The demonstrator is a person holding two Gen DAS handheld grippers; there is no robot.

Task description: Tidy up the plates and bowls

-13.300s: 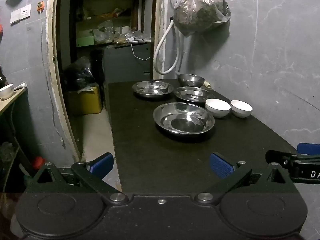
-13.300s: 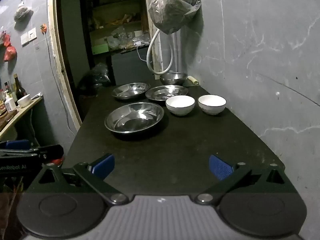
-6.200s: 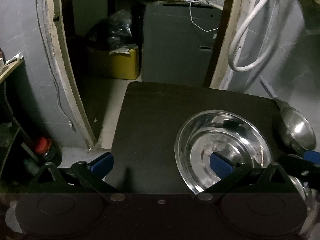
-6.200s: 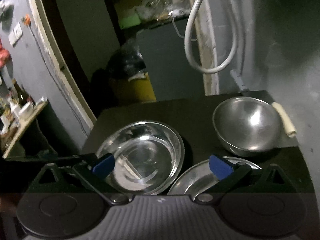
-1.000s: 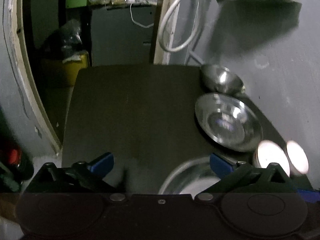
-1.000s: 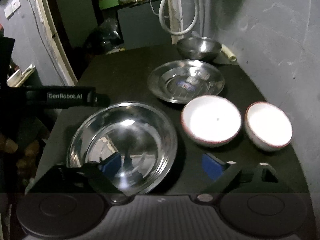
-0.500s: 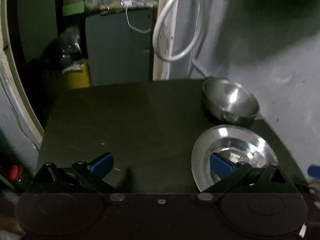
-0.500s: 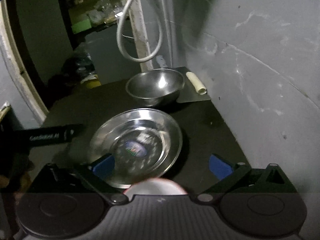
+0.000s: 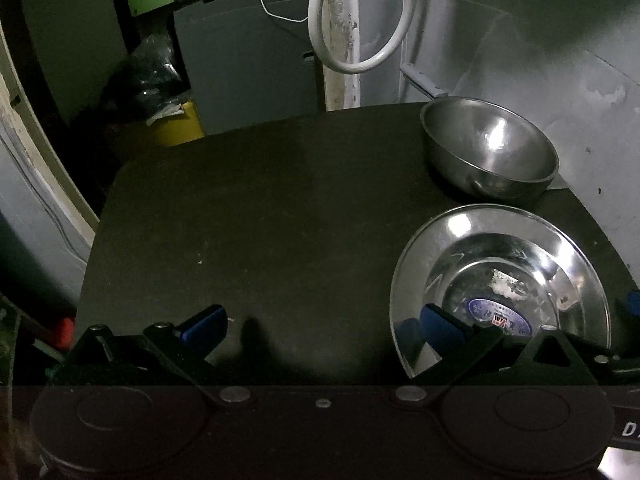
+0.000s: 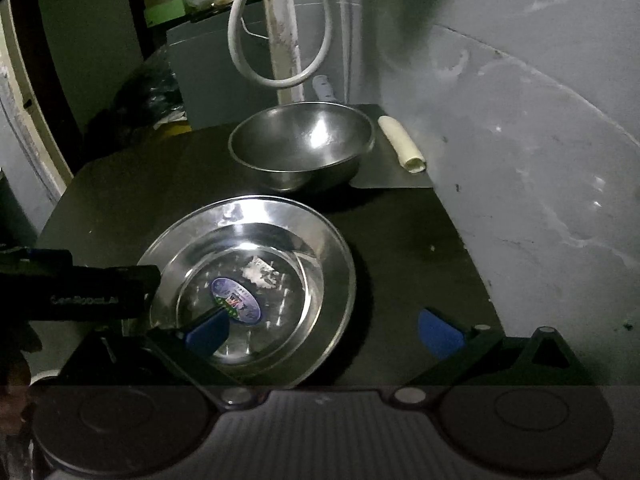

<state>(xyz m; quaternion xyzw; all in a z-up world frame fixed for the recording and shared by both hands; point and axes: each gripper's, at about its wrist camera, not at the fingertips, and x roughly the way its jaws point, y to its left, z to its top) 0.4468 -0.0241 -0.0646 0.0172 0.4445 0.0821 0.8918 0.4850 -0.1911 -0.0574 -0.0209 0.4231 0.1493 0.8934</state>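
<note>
Steel plate (image 10: 256, 280) with blue sticker (image 10: 236, 301) inside at frame center, empty steel bowl (image 10: 302, 146) behind, dark surface (image 9: 256, 216), left gripper (image 9: 322, 326) and right gripper (image 10: 324, 330) fingers apart.

A dark table (image 9: 260, 208) carries the things, and its far right corner stands against a grey wall. On the table lies a shallow steel plate (image 10: 256, 276) with a round sticker in its middle. Just behind the plate, near the far edge, stands a deep steel bowl (image 10: 302, 146). To the right of the bowl a thin grey sheet (image 10: 384, 178) lies flat on the table, and a pale roll (image 10: 402, 144) rests on the sheet.
</note>
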